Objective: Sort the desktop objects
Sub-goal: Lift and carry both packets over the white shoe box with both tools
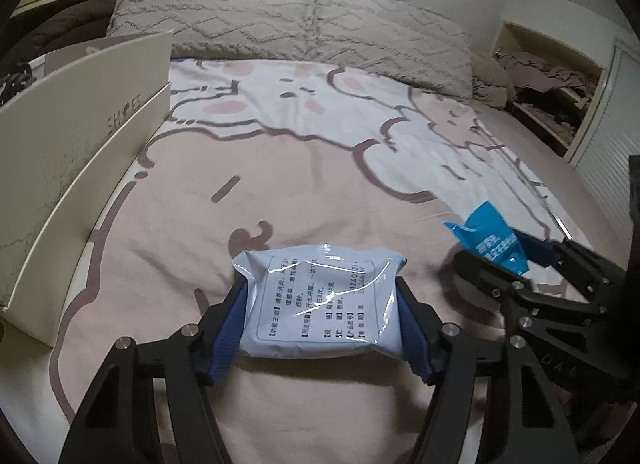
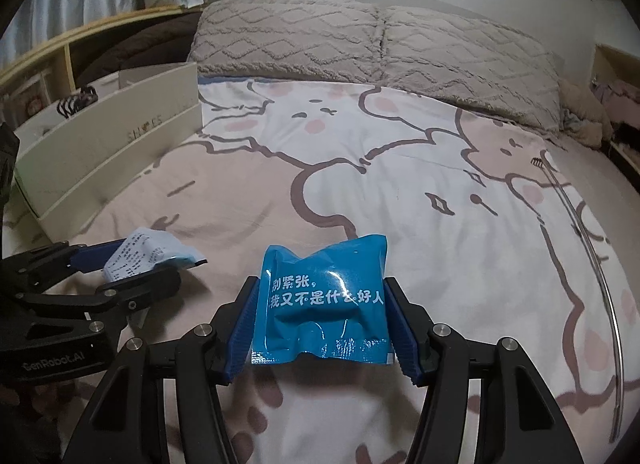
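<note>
A pale blue-white packet (image 1: 320, 304) with black printed text sits between the blue pads of my left gripper (image 1: 320, 292), which is shut on its two sides just above the bedsheet. The right wrist view shows the same gripper (image 2: 136, 264) and packet (image 2: 144, 252) at the lower left. My right gripper (image 2: 320, 296) is shut on a bright blue packet (image 2: 324, 304) with white characters, its pads pressing both edges. In the left wrist view that gripper (image 1: 496, 252) and the blue packet (image 1: 492, 240) are at the right. The two grippers are side by side and apart.
A pink and white cartoon bedsheet (image 1: 300, 167) covers the bed. A cream shoe box (image 1: 80, 159) stands open along the left edge. Beige pillows (image 1: 280, 23) lie at the head. A shelf with clothes (image 1: 552, 79) is at the right. A thin metal rod (image 2: 600, 264) lies on the sheet's right side.
</note>
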Motion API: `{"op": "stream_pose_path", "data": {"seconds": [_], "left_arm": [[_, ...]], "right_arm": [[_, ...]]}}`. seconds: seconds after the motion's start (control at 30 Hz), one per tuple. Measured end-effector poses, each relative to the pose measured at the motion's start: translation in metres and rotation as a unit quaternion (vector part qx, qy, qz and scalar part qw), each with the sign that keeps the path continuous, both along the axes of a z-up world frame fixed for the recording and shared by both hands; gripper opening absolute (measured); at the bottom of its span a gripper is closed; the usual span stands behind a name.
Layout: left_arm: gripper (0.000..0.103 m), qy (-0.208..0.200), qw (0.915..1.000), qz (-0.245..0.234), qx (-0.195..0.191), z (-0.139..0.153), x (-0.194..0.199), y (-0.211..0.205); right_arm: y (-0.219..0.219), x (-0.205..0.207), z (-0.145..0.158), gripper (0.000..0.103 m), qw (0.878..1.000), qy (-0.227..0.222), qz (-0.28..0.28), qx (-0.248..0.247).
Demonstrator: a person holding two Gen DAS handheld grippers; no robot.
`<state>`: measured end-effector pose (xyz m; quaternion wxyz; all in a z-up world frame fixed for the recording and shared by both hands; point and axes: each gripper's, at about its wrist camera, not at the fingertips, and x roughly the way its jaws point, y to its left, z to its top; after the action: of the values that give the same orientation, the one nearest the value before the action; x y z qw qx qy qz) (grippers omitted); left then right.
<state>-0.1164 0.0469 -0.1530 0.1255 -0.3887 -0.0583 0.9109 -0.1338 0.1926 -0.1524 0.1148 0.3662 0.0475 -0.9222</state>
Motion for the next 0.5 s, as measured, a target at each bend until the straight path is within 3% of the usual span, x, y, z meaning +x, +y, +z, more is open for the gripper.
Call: {"op": "stream_pose_path", "data": {"seconds": [0.2,0.5], "left_arm": [[0.068,0.031,0.9995,-0.006,0.006,0.023,0.007,0.001],[0.068,0.093,0.9957,0.001,0.008,0.07,0.011,-0.006]], "right_arm": [[0.008,0.008,0.009,0.061,0.999,-0.002,-0.013,-0.029],[0.015,0.013,0.044,0.061,0.997,0.037,-0.028,-0.058]]}}
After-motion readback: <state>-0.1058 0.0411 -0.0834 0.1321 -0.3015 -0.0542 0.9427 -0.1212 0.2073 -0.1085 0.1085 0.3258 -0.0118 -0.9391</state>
